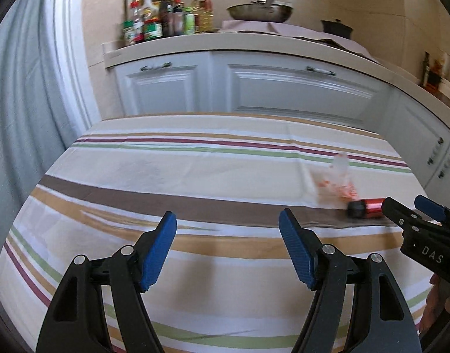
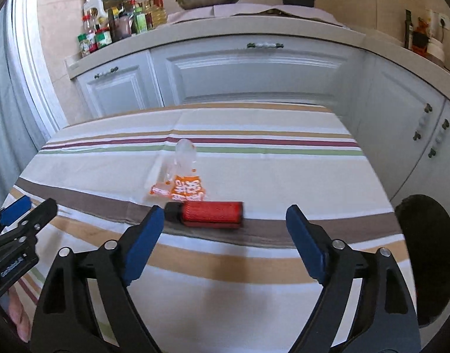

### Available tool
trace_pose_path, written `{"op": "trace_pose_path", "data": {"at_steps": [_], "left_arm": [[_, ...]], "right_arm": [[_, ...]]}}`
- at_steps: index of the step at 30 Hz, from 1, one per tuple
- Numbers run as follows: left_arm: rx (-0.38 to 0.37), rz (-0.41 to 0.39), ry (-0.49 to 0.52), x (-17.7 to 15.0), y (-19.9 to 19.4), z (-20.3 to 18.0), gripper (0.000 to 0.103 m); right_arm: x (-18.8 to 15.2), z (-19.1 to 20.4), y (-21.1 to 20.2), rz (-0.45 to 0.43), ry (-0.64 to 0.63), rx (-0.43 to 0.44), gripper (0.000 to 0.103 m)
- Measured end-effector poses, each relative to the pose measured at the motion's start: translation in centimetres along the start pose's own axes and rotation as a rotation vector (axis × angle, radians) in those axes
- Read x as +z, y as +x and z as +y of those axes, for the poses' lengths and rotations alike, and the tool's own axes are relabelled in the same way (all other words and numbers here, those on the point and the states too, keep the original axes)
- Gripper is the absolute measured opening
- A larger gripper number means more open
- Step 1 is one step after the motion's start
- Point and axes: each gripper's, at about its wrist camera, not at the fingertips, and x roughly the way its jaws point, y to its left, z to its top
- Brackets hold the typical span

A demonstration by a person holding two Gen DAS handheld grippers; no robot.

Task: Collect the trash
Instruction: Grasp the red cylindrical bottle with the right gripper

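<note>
A red ribbed cylinder with a black cap [image 2: 208,214] lies on its side on the brown stripe of the striped tablecloth [image 2: 254,170]. Touching it at 11 o'clock is a crumpled clear plastic wrapper with orange print [image 2: 185,182]. The right gripper [image 2: 225,223] hangs just before the cylinder, jaws spread wide. At 9 o'clock, the left gripper [image 1: 227,226] hovers spread and empty.

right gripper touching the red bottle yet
Apart. The right wrist view shows striped cloth between the open right gripper and the red bottle.
</note>
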Motion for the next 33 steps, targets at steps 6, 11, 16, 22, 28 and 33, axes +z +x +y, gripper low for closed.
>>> {"op": "trace_pose_path", "data": {"at_steps": [6,11,16,22,28,33], "left_arm": [[0.007,0.011,-0.039,0.0,0.8,2.2,0.070],[0.003,0.021,-0.051,-0.2,1.3,3.2,0.070],[-0.006,0.035,-0.069,-0.1,1.8,3.7,0.071],[-0.035,0.034,-0.059,0.0,1.8,2.8,0.071],[-0.088,0.038,-0.030,0.5,2.0,0.4,0.071],[-0.138,0.045,0.021,0.7,2.3,-2.9,0.071]], "right_arm": [[0.2,1.5,2.2,0.057,-0.006,-0.023,0.087],[0.1,2.2,3.6,0.096,-0.013,-0.065,0.087],[0.1,1.9,4.0,0.121,-0.006,-0.081,0.071],[-0.2,1.6,3.5,0.113,-0.012,-0.078,0.071],[-0.3,0.1,2.2,0.078,-0.020,-0.110,0.071],[0.1,-2.7,1.3,0.049,0.009,-0.145,0.071]]}}
